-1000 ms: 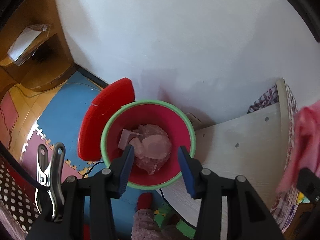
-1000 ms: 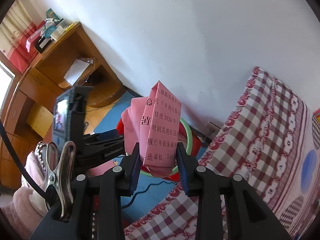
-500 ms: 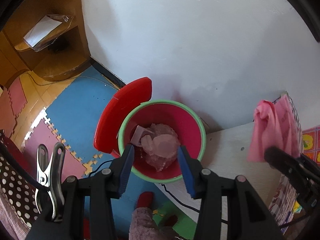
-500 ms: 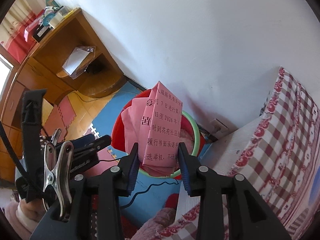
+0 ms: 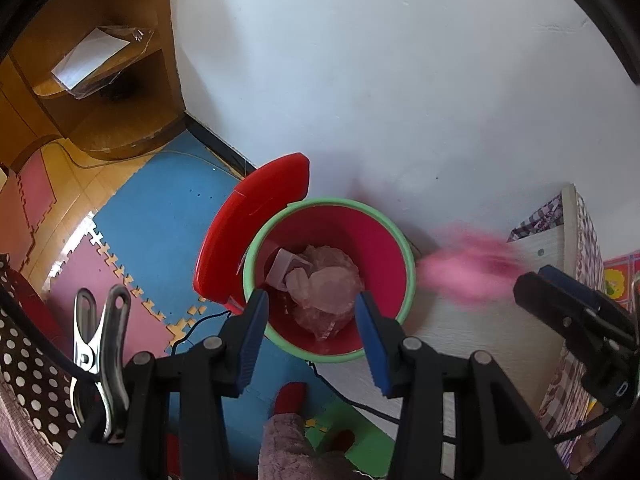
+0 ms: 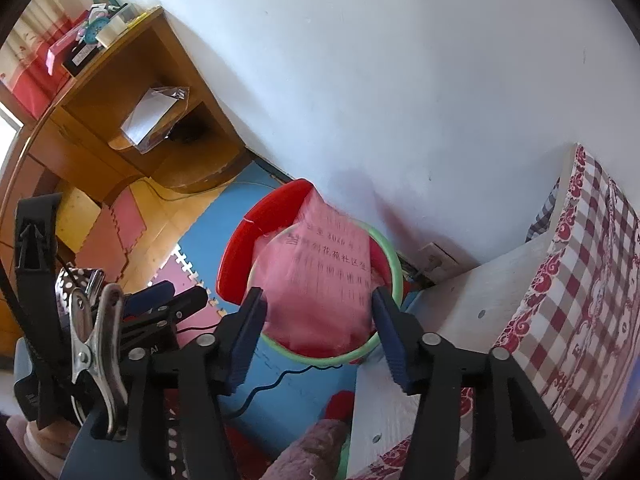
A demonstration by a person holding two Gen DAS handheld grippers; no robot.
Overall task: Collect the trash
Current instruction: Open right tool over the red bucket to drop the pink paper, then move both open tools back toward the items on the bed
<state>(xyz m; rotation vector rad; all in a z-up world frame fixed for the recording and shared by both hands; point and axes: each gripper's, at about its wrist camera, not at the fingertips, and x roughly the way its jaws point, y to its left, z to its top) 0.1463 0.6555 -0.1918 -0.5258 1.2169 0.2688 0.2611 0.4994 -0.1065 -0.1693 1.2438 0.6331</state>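
Pink printed paper [image 6: 320, 280], blurred, loose between the right gripper [image 6: 318, 320] pads, whose jaws have just been opening; it hangs over the red bin [image 6: 394, 276] with green rim, by the white wall. Bin holds crumpled wrappers [image 5: 320, 292]; red lid [image 5: 256, 220] leans at its left edge. Left gripper [image 5: 310, 322]: jaws apart, empty, above the bin.

Right gripper [image 6: 316, 308]: jaws just opened, blurred pink paper [image 6: 324, 280] loose between them, above red bin [image 6: 384, 264]; lid [image 6: 256, 240] raised.

Pink printed paper [image 6: 320, 280] blurred, over red bin [image 5: 380, 240] w/ green rim, crumpled plastic inside
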